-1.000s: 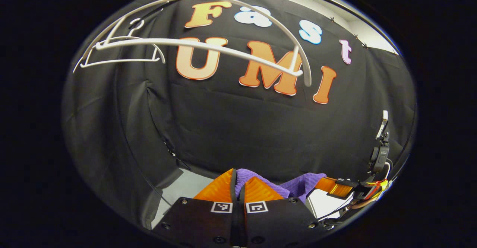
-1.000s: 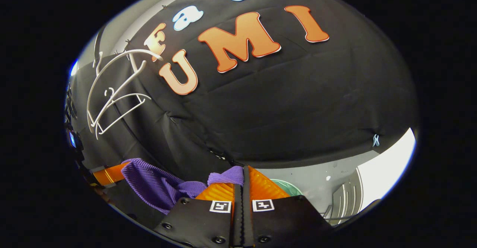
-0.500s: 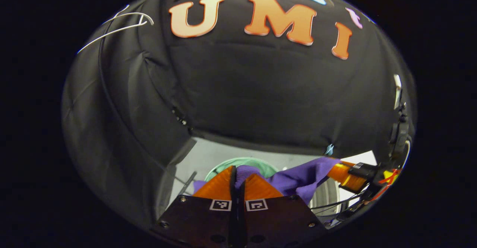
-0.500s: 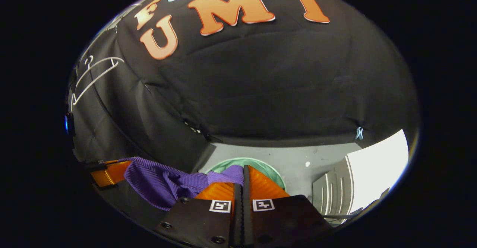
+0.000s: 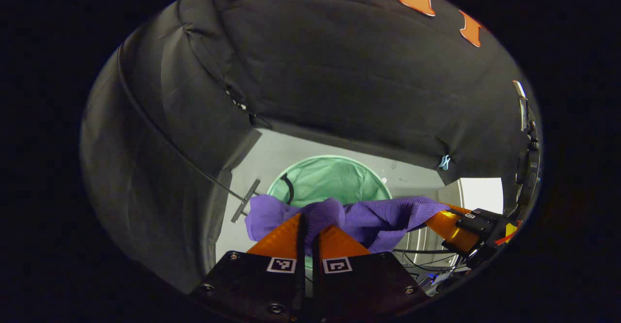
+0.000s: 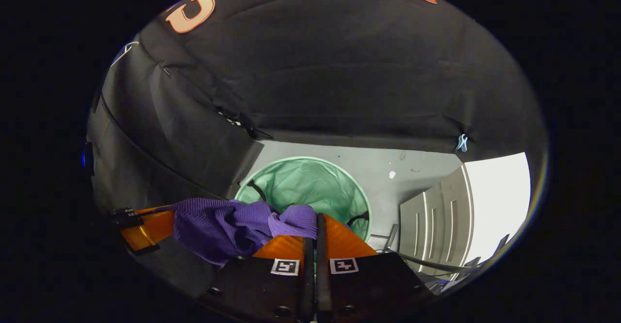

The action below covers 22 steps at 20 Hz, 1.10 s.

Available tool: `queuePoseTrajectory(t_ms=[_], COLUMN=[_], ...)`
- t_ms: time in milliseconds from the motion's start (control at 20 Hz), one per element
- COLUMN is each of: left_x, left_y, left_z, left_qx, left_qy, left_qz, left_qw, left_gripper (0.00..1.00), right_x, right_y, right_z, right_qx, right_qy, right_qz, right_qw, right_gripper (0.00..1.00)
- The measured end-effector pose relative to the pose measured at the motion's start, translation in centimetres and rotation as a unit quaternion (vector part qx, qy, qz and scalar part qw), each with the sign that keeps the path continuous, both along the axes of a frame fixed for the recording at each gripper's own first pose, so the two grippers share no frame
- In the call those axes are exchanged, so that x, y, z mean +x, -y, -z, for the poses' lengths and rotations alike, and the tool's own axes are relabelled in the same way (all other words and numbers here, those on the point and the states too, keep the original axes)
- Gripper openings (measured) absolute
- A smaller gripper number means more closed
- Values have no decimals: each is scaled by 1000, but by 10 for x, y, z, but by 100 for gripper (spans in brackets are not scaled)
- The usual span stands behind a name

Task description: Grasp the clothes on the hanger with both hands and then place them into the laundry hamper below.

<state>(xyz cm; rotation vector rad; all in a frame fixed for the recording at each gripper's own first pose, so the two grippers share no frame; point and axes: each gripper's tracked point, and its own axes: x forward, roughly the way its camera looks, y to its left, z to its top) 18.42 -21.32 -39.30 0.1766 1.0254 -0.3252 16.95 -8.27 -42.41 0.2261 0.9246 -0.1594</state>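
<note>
Purple garment [image 5: 383, 216] is clamped by left gripper [image 5: 307, 226] and right gripper [image 6: 315, 226]; green hamper [image 6: 310, 182], 12 o'clock, probably below; centred release advised.

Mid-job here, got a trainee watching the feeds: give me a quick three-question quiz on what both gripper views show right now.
1. True or false: the purple garment already lies inside the green hamper.
2. What does the left hand-held gripper hold? A) a hanger B) the purple garment C) nothing
3. Fill in: the garment hangs stretched between the left and the right hand-held gripper, above the ___.

Key: 1 false, it is held above the hamper; 2 B; 3 hamper.
</note>
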Motion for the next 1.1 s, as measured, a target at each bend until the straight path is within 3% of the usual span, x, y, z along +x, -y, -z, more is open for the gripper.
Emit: queuePoseTrajectory(t_ms=[150, 200, 250, 350, 400, 500, 550, 650, 750, 950, 1000, 1050, 1100], left_x=[-20, -27, -34, -36, -35, -27, -28, -29, -31, -34, -35, -37, -40], left_y=[-9, -13, -13, -17, -17, -18, -18, -21, -22, -27, -30, -31, -32], left_z=[17, 19, 21, 18, 16, 12, 10, 3, -3, -23, -28, -31, -35], left_qx=[5, 7, 6, 4, 2, 0, -3, -4, -9, -33, -36, -39, -42], left_qy=[-32, -43, -50, -54, -52, -45, -43, -32, -20, 12, 20, 30, 37], left_qz=[2, 2, 2, -4, -8, -12, -11, -11, -12, -21, -21, -21, -21], left_qw=[999, 999, 999, 998, 999, 999, 999, 999, 1000, 999, 999, 999, 998], left_gripper=[17, 33, 49, 80, 96, 97, 93, 97, 98, 98, 98, 98, 98], right_x=[0, 3, 2, 2, 3, -1, -7, -11, -17, -29, -32, -37, -43], right_y=[2, 1, 4, 6, 6, 10, 12, 8, 8, -1, -2, -4, -7], right_z=[8, 7, 7, 2, -4, -10, -11, -20, -31, -60, -69, -77, -86], right_qx=[-17, -13, -13, -15, -15, -20, -24, -27, -31, -34, -38, -42, -47], right_qy=[-14, -11, -8, -7, -2, 6, 9, 17, 28, 56, 65, 73, 82], right_qz=[-6, -4, -1, 2, 4, 10, 12, 15, 15, 10, 8, 5, 3], right_qw=[1000, 1000, 1000, 1000, 1000, 1000, 1000, 999, 999, 998, 997, 996, 996], right_gripper=[16, 29, 14, 25, 37, 63, 72, 96, 90, 90, 99, 99, 90])
